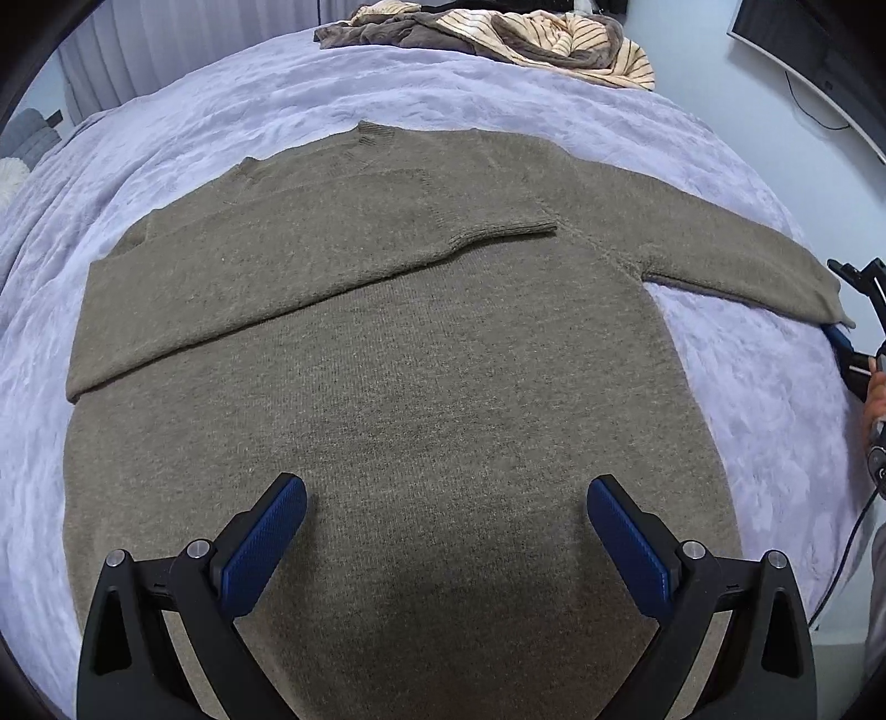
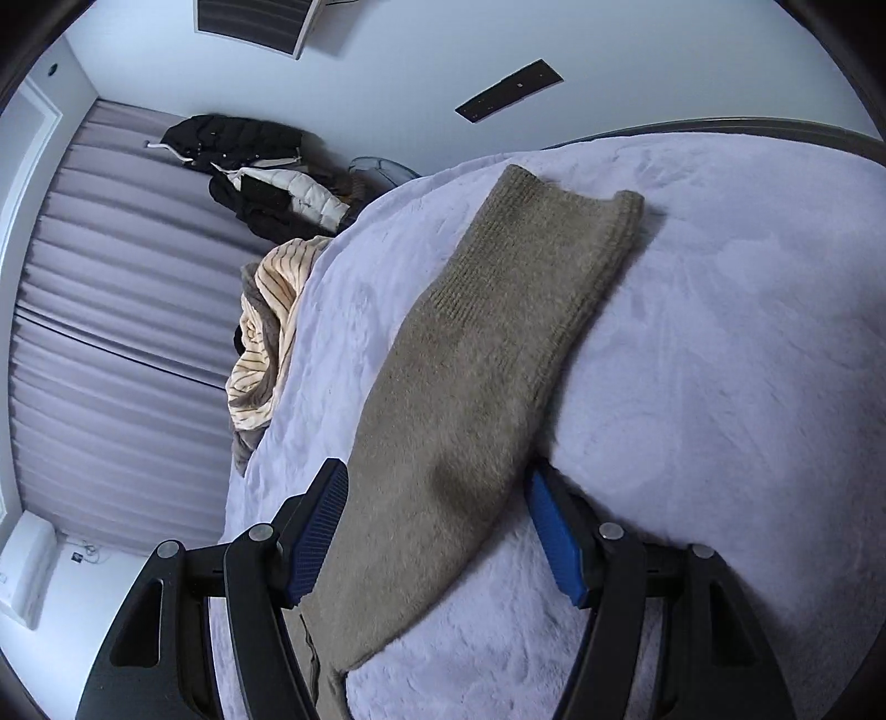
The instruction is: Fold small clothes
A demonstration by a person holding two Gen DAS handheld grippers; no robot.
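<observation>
A brown knit sweater [image 1: 387,387] lies flat on a lavender blanket [image 1: 747,387]. One sleeve [image 1: 332,260] is folded across its chest. The other sleeve [image 1: 720,249] stretches out to the right. My left gripper [image 1: 447,483] hangs open over the sweater's lower body with nothing between its fingers. My right gripper [image 1: 830,297] is at the end of the outstretched sleeve, rolled onto its side. In the right wrist view that sleeve [image 2: 470,387] runs between the wide jaws of the right gripper [image 2: 437,471]. The sleeve covers part of the lower pad [image 2: 554,543], and its ribbed cuff [image 2: 559,205] lies farther on.
A heap of striped and brown clothes [image 1: 554,39] [image 2: 266,343] sits at the far edge of the bed. Dark and white jackets [image 2: 260,177] hang by pleated curtains [image 2: 111,332]. A dark screen [image 1: 803,39] is on the wall. A person's hand [image 1: 875,399] holds the right gripper.
</observation>
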